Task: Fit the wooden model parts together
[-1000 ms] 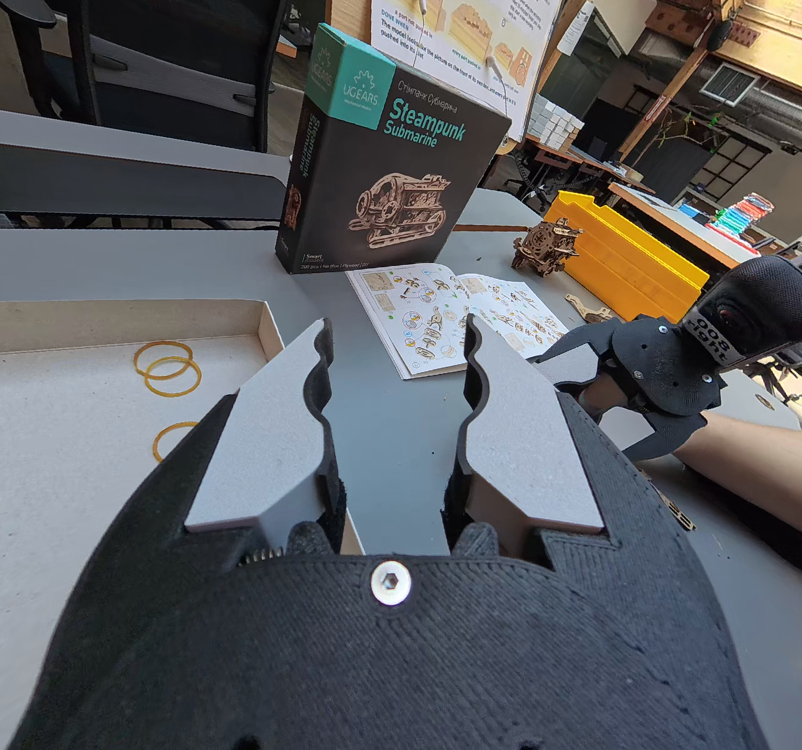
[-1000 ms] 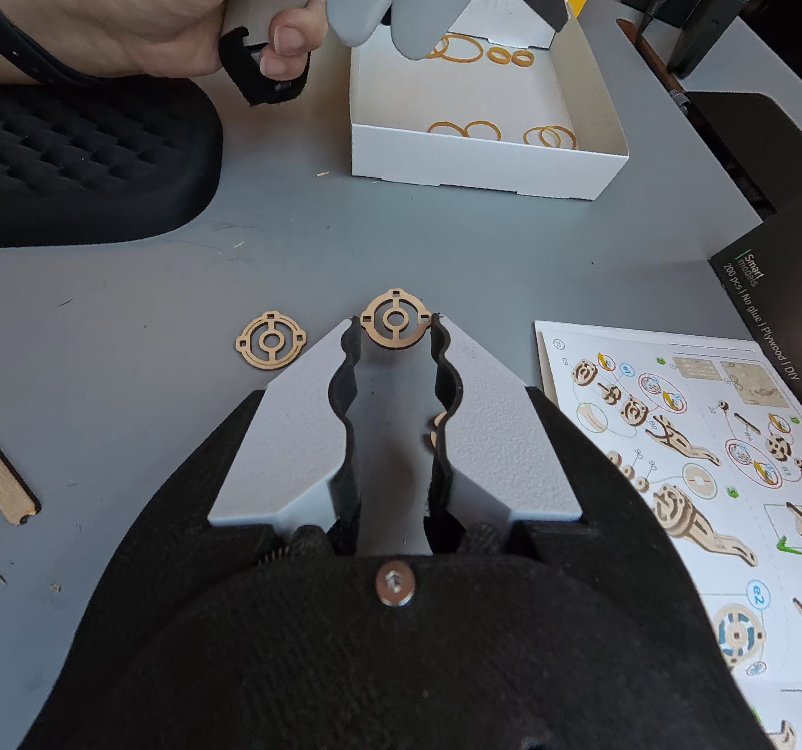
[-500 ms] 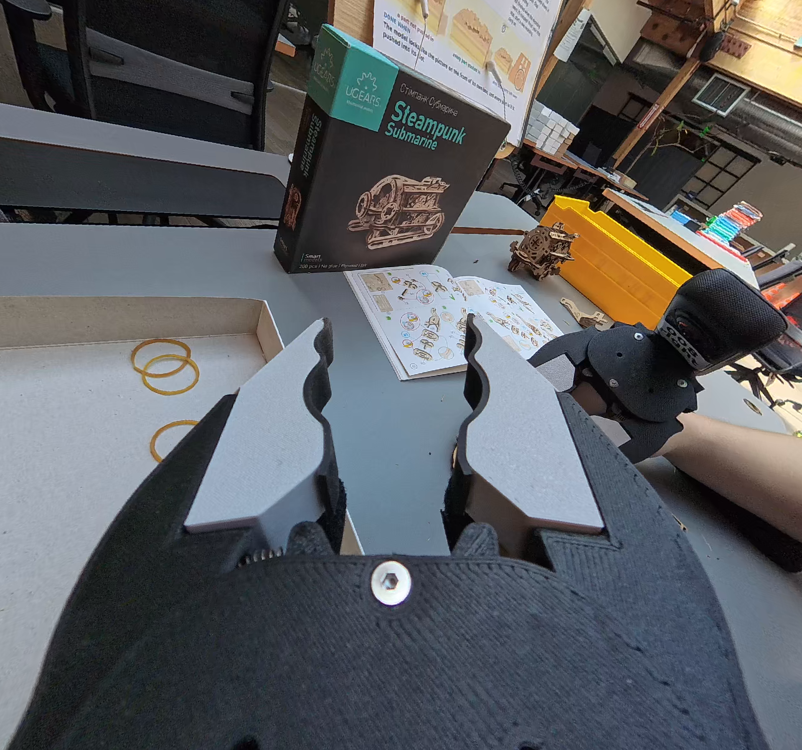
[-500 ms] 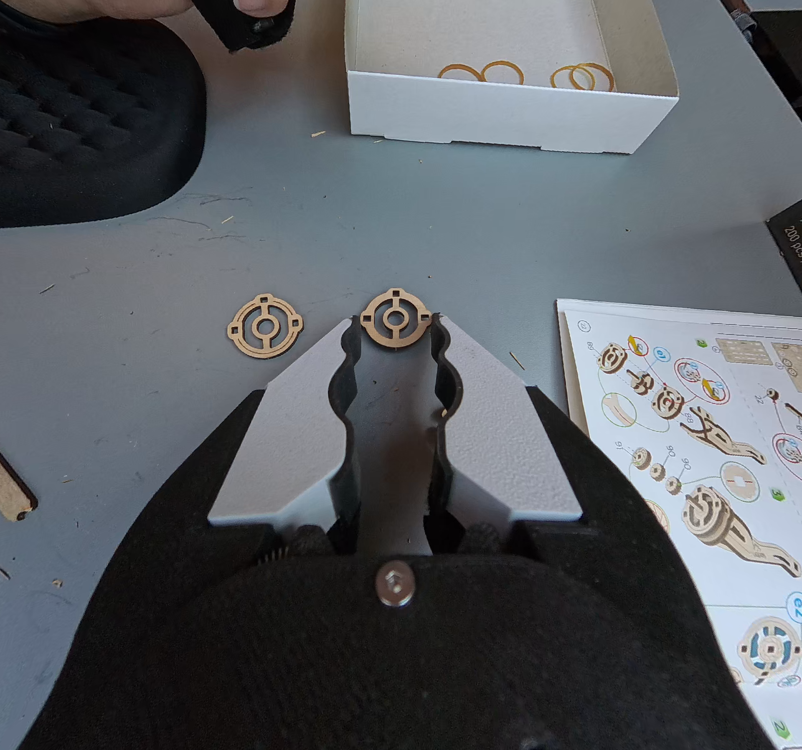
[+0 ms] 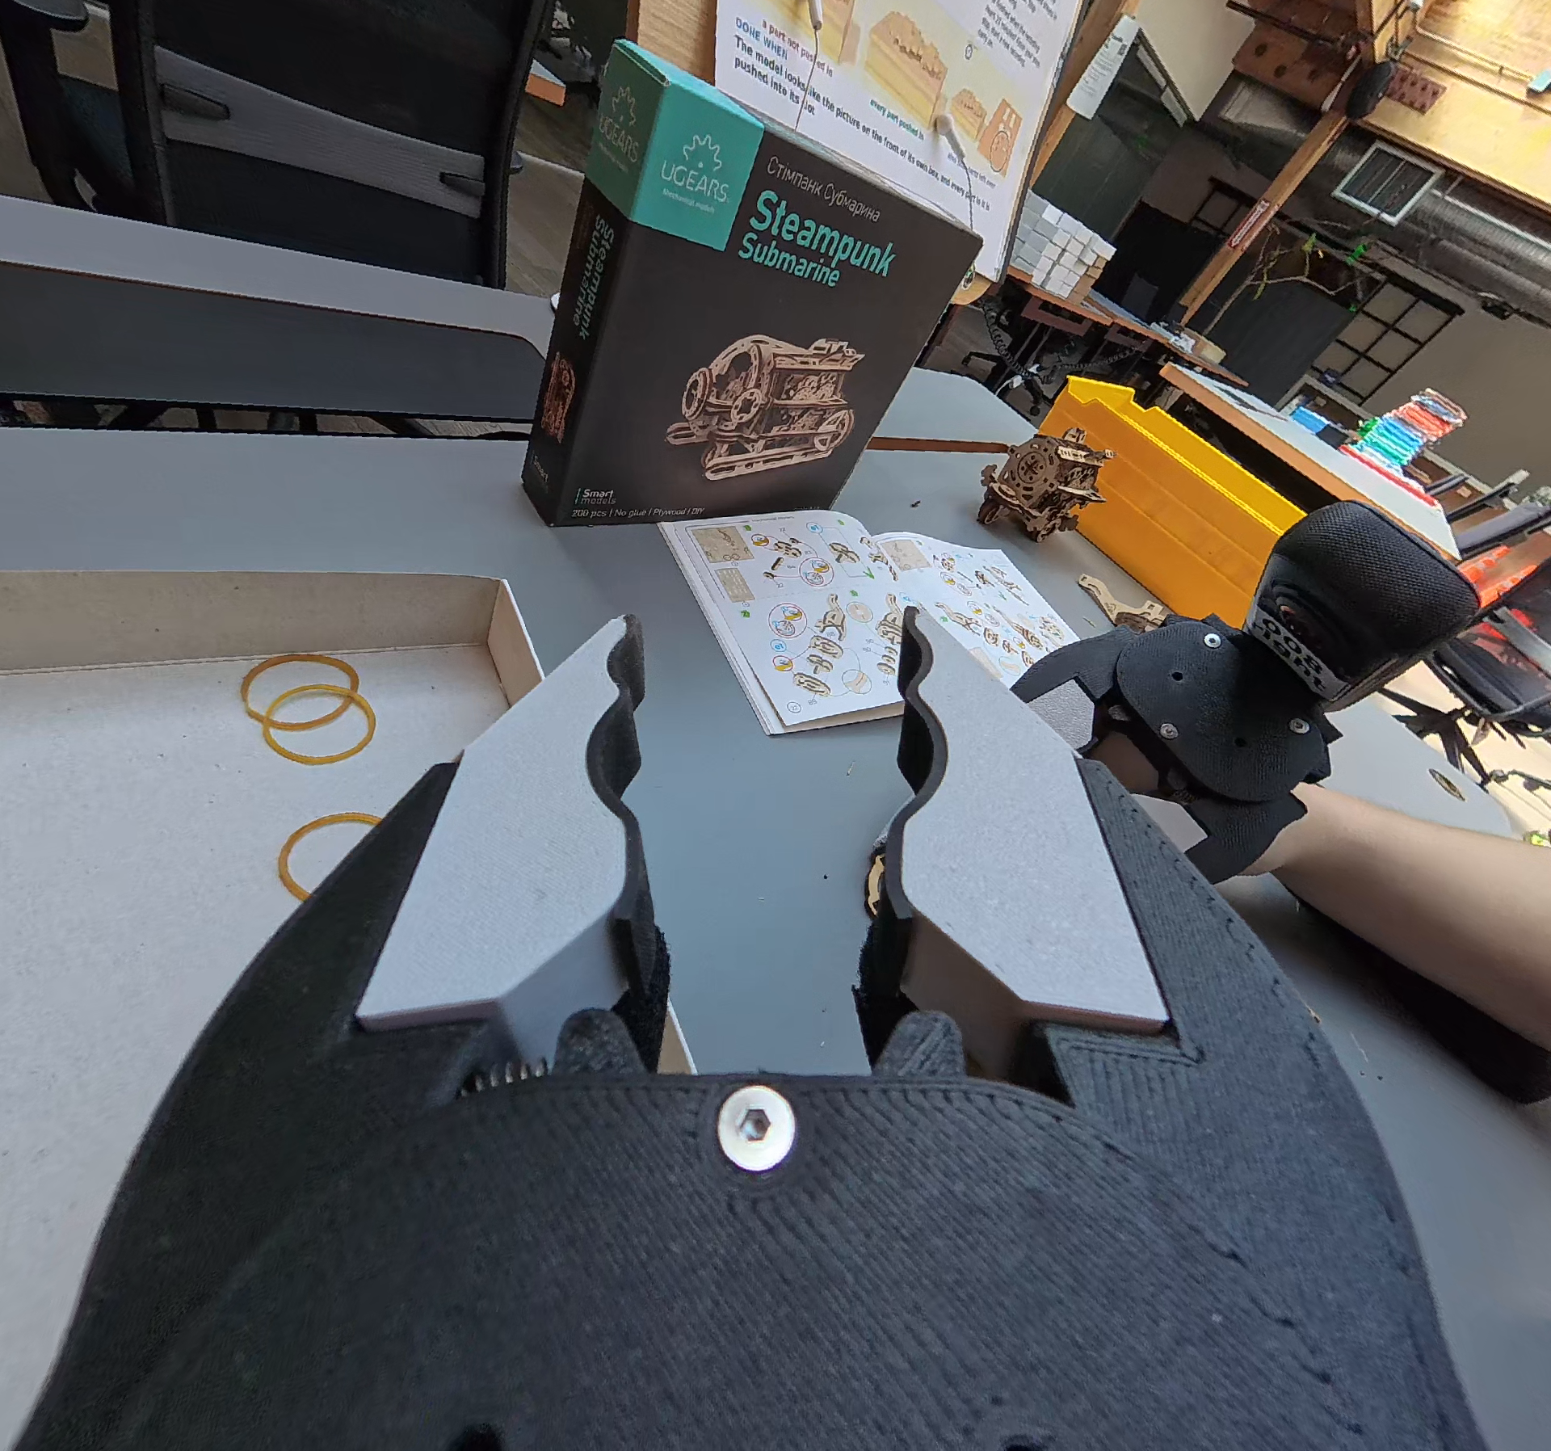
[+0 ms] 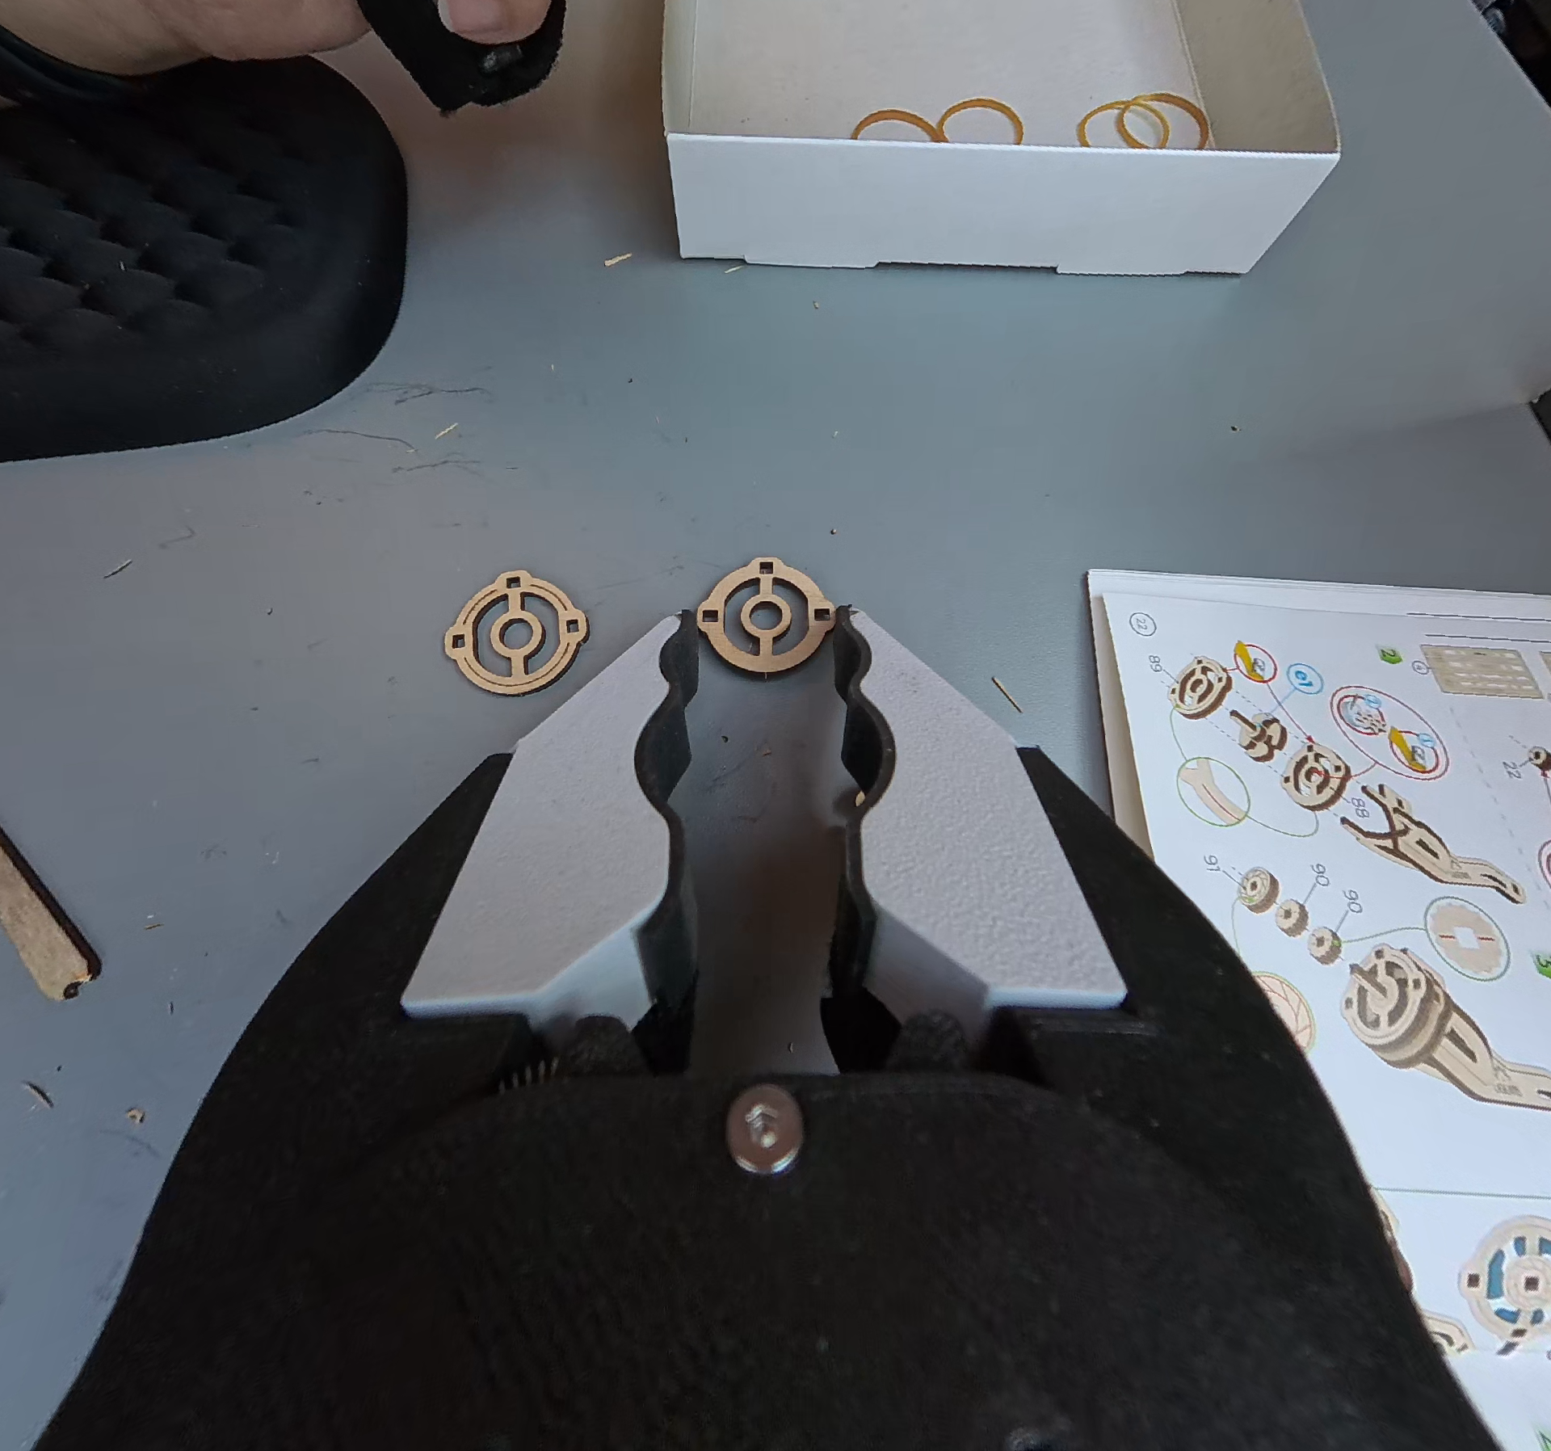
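White cardboard tray (image 6: 999, 202) contains loose yellow rubber bands (image 6: 978, 122); left gripper (image 5: 768, 643) held above its edge, fingers apart, empty; right gripper (image 6: 764, 622) clamps one wooden ring part (image 6: 765, 615) at its tips; second ring part (image 6: 515, 632) lies flat on the table just left.

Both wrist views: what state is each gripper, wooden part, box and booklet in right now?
Left gripper: open, empty.
Right gripper: shut on wooden ring part.
Second ring part: flat on table, untouched.
White tray box: open, holds rubber bands.
Instruction booklet: lying open.
Kit box: upright.
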